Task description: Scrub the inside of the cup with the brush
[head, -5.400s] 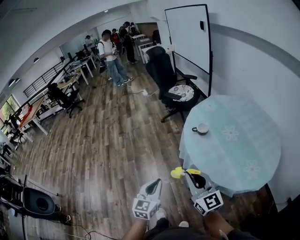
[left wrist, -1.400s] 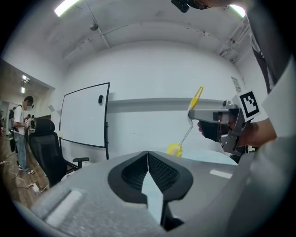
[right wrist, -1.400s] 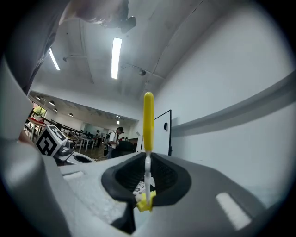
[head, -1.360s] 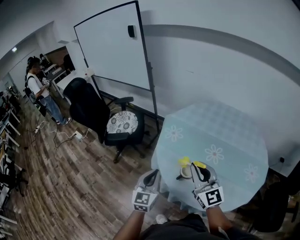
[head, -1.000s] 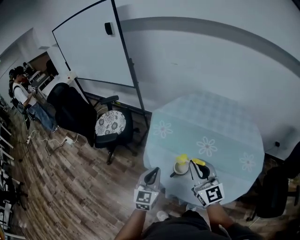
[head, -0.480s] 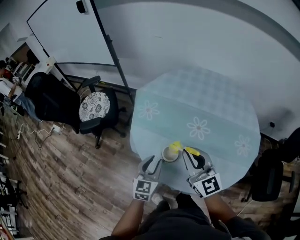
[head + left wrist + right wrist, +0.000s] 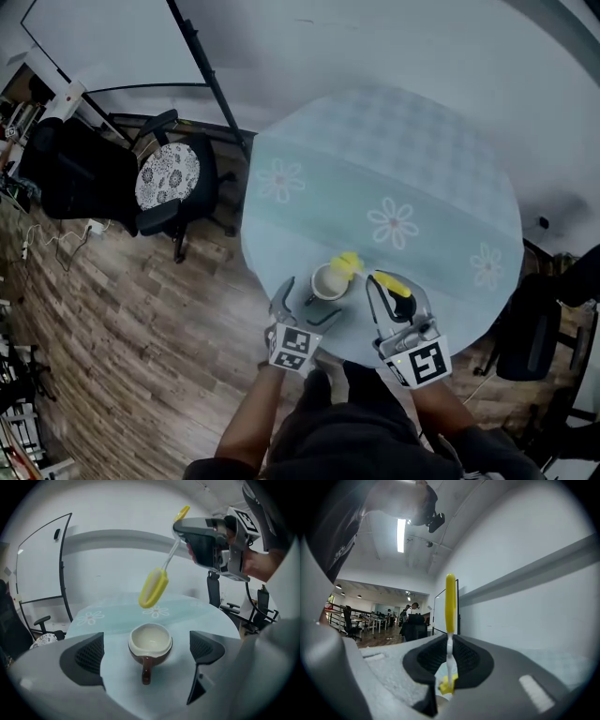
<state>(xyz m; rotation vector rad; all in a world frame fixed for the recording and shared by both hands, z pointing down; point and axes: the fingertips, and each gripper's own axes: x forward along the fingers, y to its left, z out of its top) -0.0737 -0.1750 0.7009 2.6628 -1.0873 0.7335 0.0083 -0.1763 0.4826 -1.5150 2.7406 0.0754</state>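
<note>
A brown cup (image 7: 328, 280) with a cream inside stands near the front edge of the round table (image 7: 412, 150). In the left gripper view the cup (image 7: 150, 641) shows its handle turned toward the camera. My left gripper (image 7: 302, 307) (image 7: 146, 652) has just been opening; its jaws stand wide to either side of the cup's handle without touching the cup. My right gripper (image 7: 392, 291) (image 7: 449, 660) is shut on the thin stem of the yellow brush (image 7: 450, 603). The brush head (image 7: 153, 588) (image 7: 349, 265) hangs just above the cup's far rim.
A pale blue flowered cloth covers the table. A black office chair (image 7: 169, 178) with a patterned seat stands at the left on the wood floor, beside a whiteboard stand (image 7: 202, 75). Another dark chair (image 7: 534, 328) is at the table's right. People stand far off in the right gripper view.
My left gripper has dropped toward the table and its jaws have spread from shut to wide around the cup. The right gripper and brush shifted slightly. The head view now looks more steeply down.
</note>
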